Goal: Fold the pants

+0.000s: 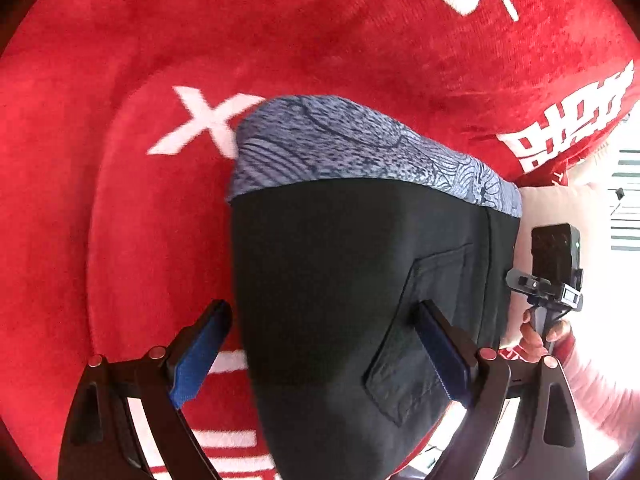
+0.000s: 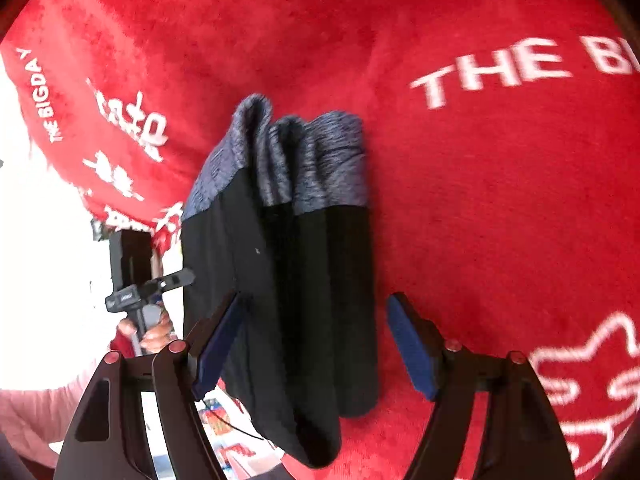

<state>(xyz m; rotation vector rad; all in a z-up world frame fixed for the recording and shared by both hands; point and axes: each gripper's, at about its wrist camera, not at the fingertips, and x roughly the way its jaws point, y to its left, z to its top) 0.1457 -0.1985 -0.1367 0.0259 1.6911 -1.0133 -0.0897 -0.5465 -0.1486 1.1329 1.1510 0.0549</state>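
Though folded, pants (image 1: 340,280) pocket left-view only.

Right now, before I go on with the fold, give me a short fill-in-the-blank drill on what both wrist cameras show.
1. The black pants lie on a ____ blanket with white lettering.
2. The pants' patterned cuffs are blue-____.
3. The right claw is ____, its pads off the cloth.
4. In the left view, the sewn patch on the pants is a ____.

Missing words: red; grey; open; pocket
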